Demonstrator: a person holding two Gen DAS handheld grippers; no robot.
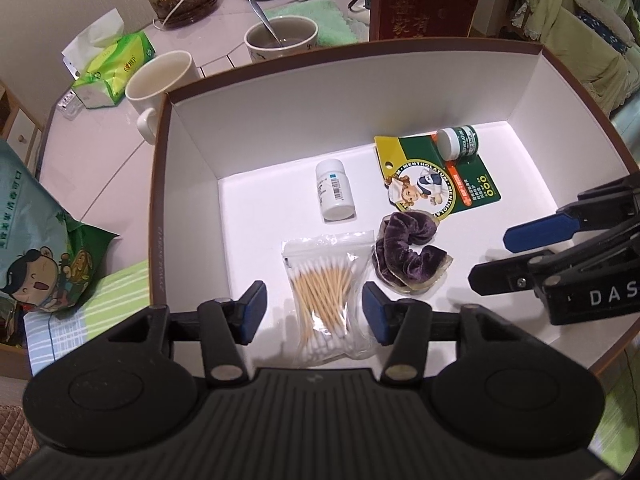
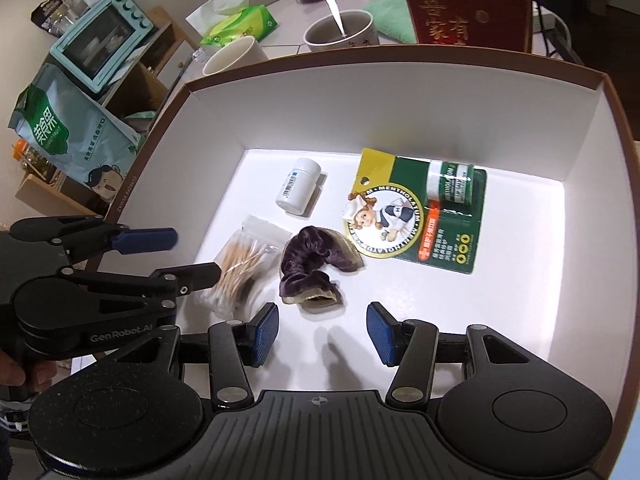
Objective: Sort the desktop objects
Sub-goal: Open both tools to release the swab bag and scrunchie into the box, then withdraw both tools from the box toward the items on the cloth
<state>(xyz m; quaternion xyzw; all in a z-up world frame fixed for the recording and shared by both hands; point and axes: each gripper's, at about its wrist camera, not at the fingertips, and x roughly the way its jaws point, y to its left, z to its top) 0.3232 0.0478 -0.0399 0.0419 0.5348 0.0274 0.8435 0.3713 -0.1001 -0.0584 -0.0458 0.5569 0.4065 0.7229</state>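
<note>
Just ahead of the left gripper (image 1: 314,312), whose pads stand spread and hold nothing, lies the bag of cotton swabs (image 1: 322,304) on the floor of the white box (image 1: 192,152), its lower half already between the two fingers. That looks like the piece to take next, and the pinch would go best across the middle of the bundle, low enough that the slippery plastic does not slide out. Further ahead and slightly right of that gripper, a white pill bottle (image 1: 335,192) lies on its side, apart from the bag; it is likely to roll if nudged. To the right, the purple scrunchie (image 2: 316,268) sits just ahead of the right gripper (image 2: 322,334), which is also spread and empty, pads either side of bare box floor. Beyond it lies the green card (image 2: 424,220) with a small ointment jar (image 2: 450,184) on its far end. The two grippers are near each other, so one should hold back while the other closes.
</note>
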